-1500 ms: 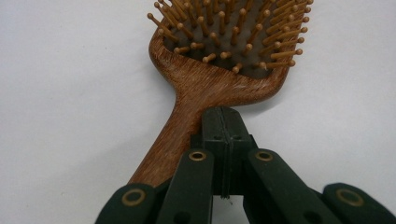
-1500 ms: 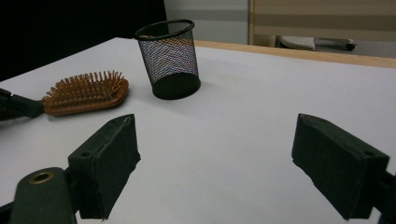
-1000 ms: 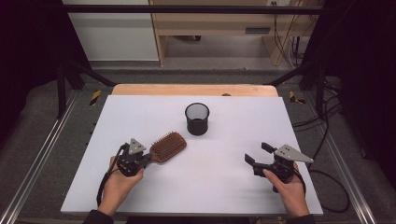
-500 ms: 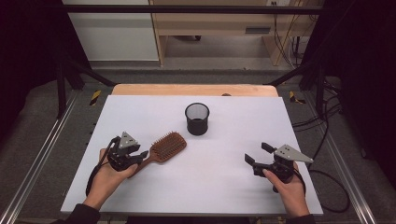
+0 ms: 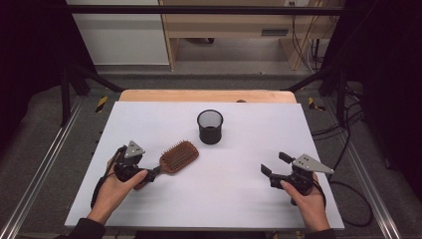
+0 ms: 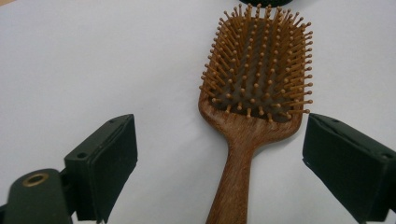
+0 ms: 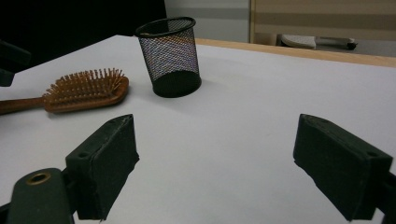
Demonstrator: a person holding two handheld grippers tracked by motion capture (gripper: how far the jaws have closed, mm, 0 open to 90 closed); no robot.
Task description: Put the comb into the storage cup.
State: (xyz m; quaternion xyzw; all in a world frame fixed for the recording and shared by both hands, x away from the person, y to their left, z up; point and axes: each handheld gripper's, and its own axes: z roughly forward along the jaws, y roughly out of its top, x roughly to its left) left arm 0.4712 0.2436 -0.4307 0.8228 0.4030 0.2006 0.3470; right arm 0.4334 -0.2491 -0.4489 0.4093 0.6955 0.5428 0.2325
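Since the earlier frames, the left gripper (image 5: 152, 173) has shifted a little to the left along the table, and its jaws have just been opening. They now stand spread wide, with the handle of the wooden hairbrush (image 5: 178, 157) lying between them and neither pad pressing on it. The hairbrush has kept its spot.

The hairbrush (image 6: 254, 88) lies flat on the white table (image 5: 239, 199), bristles up. Taking the black mesh cup (image 5: 210, 126) as the landmark, the brush head rests just beside the cup, nearer the person and to the cup's left. Its handle points away from the cup toward the left gripper, which the person's left hand (image 5: 112, 191) holds.

The mesh cup (image 7: 169, 56) stands upright on the table. The right gripper (image 5: 272, 166) sits well apart from the cup, nearer the person and off to the cup's right. Its jaws are spread with nothing between them, and the person's right hand (image 5: 308, 201) holds it low over the table.
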